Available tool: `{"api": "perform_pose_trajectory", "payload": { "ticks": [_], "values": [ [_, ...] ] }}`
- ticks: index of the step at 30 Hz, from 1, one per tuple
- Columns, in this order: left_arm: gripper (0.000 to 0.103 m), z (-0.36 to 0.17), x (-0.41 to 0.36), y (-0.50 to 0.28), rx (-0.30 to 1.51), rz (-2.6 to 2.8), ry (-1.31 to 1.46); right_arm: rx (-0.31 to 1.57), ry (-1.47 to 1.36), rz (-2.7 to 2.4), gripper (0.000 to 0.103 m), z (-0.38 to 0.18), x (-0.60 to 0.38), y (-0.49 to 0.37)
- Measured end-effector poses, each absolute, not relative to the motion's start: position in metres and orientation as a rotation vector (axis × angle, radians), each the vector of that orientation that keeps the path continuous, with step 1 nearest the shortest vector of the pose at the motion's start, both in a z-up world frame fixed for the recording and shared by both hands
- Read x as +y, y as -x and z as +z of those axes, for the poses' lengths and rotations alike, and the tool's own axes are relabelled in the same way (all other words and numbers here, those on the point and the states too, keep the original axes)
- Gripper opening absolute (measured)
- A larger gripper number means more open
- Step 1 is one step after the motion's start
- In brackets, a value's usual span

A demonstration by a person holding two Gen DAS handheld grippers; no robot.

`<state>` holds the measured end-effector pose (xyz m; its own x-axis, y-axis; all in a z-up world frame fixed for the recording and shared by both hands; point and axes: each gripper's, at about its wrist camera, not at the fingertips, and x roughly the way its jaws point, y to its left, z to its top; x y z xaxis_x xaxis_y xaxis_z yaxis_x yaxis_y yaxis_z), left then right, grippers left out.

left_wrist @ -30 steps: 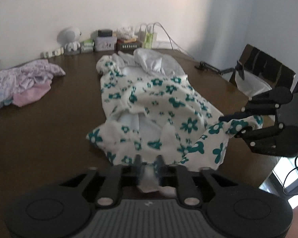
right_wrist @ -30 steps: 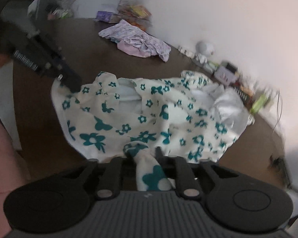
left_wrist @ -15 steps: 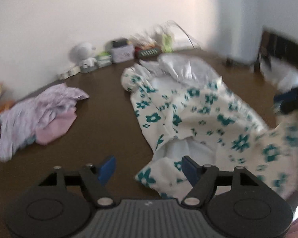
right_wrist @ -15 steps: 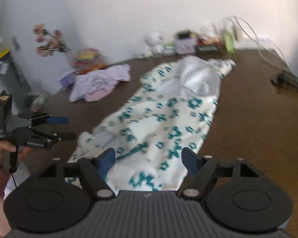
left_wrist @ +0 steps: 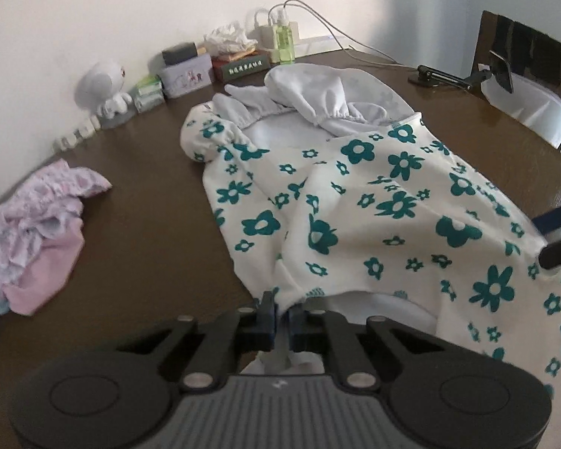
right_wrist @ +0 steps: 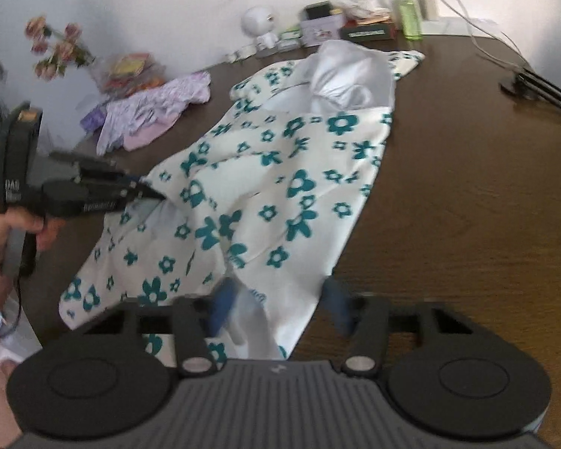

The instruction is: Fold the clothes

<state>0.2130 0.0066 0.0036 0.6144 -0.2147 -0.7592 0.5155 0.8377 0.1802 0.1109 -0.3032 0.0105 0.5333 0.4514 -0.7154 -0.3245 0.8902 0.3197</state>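
A white garment with teal flowers (left_wrist: pixel 374 209) lies spread along the dark wooden table (left_wrist: pixel 142 202), its pale lining and hood bunched at the far end. My left gripper (left_wrist: pixel 282 318) is shut on the garment's near hem; in the right wrist view a hand holds this left gripper (right_wrist: pixel 157 196), pinching the garment's left edge. My right gripper (right_wrist: pixel 280 307) is blurred and its jaws are closing. The garment's (right_wrist: pixel 280 172) near right corner lies between the blue pads (right_wrist: pixel 222 305), which still stand apart. The right gripper (left_wrist: pixel 549 237) also shows at the left wrist view's right edge.
A heap of pink and lilac clothes (left_wrist: pixel 37 224) lies left of the garment. A white toy figure (left_wrist: pixel 101 89), boxes (left_wrist: pixel 187 71), a green bottle (left_wrist: pixel 285 43) and cables line the wall. A black phone stand (left_wrist: pixel 463 76) and a chair (left_wrist: pixel 527 60) are at the right.
Both grippers let go of the cloth and opened wide half a second ago. Now the left is shut on the near hem again, and the right jaws have narrowed around a near corner.
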Motion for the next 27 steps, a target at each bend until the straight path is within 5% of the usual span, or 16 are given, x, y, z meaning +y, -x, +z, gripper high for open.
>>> {"api": "perform_pose_trajectory", "payload": {
  "ticks": [1, 7, 9, 11, 13, 19, 21, 23, 24, 27],
  "values": [
    [0.004, 0.005, 0.009, -0.211, 0.79, -0.42, -0.422, 0.907, -0.134, 0.474, 0.005, 0.01, -0.297, -0.11],
    [0.009, 0.014, 0.052, -0.217, 0.761, -0.252, -0.434, 0.978, -0.089, 0.704, 0.006, 0.015, -0.248, -0.102],
    [0.02, 0.018, 0.07, -0.215, 0.769, -0.179, -0.427, 0.932, -0.105, 0.721, 0.018, 0.028, -0.245, -0.108],
    [0.038, 0.031, 0.086, -0.2, 0.744, -0.152, -0.386, 0.863, -0.113, 0.7, 0.062, 0.043, -0.248, -0.117],
    [0.057, 0.044, 0.099, -0.181, 0.721, -0.163, -0.337, 0.779, -0.086, 0.606, 0.066, 0.06, -0.26, -0.137],
    [0.075, 0.064, 0.079, -0.095, 0.726, -0.573, -0.257, 0.767, 0.013, 0.278, 0.066, 0.056, -0.281, -0.251],
    [0.076, 0.063, 0.06, -0.073, 0.741, -0.681, -0.282, 0.834, -0.013, 0.246, 0.06, 0.041, -0.28, -0.285],
    [0.076, 0.06, 0.041, -0.056, 0.752, -0.761, -0.319, 0.874, -0.105, 0.285, 0.03, 0.033, -0.28, -0.299],
    [0.076, 0.058, 0.031, -0.049, 0.756, -0.78, -0.342, 0.869, -0.154, 0.313, 0.003, 0.032, -0.278, -0.298],
    [0.076, 0.05, 0.007, -0.038, 0.765, -0.809, -0.42, 0.792, -0.159, 0.319, 0.001, 0.043, -0.274, -0.281]
  ]
}}
